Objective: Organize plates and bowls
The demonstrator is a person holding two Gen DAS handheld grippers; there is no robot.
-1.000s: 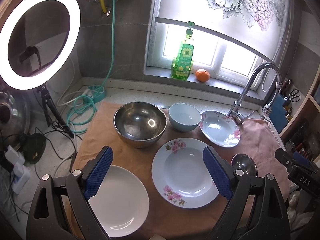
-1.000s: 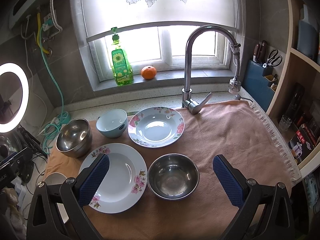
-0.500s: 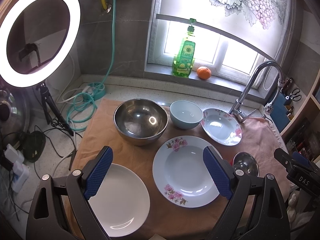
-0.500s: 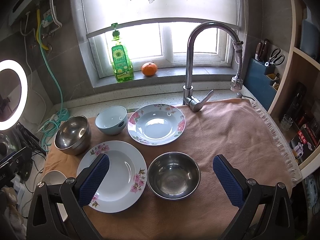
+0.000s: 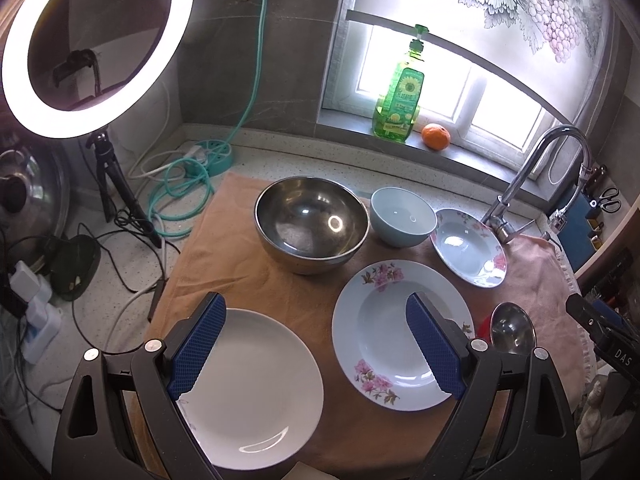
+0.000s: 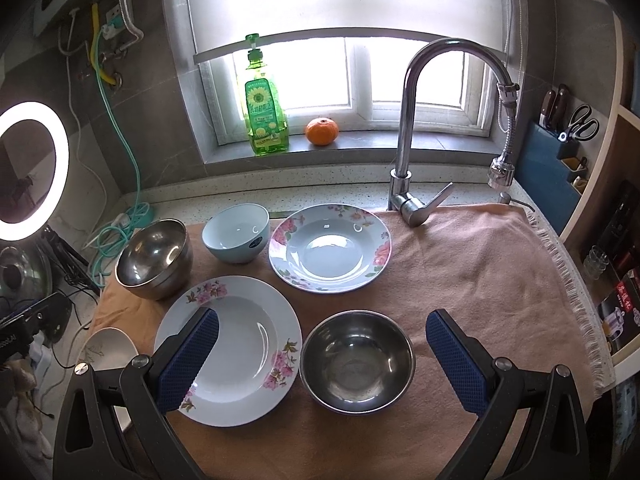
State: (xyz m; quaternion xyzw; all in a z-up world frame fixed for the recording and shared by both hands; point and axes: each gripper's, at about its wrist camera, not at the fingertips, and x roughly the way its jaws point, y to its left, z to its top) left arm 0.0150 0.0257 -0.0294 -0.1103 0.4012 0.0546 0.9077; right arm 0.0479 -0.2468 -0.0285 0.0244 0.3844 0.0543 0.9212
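Note:
On an orange towel (image 6: 472, 272) lie a plain white plate (image 5: 256, 384), a large floral plate (image 5: 384, 340) (image 6: 240, 344), a smaller floral plate (image 6: 332, 248) (image 5: 468, 248), a big steel bowl (image 5: 312, 220) (image 6: 154, 252), a light blue bowl (image 5: 402, 216) (image 6: 236, 232) and a small steel bowl (image 6: 358, 360) (image 5: 514, 328). My left gripper (image 5: 316, 340) hangs open above the gap between the white plate and the large floral plate. My right gripper (image 6: 322, 356) hangs open over the small steel bowl. Neither holds anything.
A tall faucet (image 6: 412, 128) rises behind the towel. A green soap bottle (image 6: 264, 108) and an orange (image 6: 322, 131) sit on the windowsill. A ring light (image 5: 88, 40) on a tripod, cables and a hose (image 5: 180, 188) crowd the left counter. A knife block (image 6: 560, 136) stands right.
Both views have shifted slightly, so the dishes sit a little lower and closer in frame. Both grippers stay open and no dish has moved.

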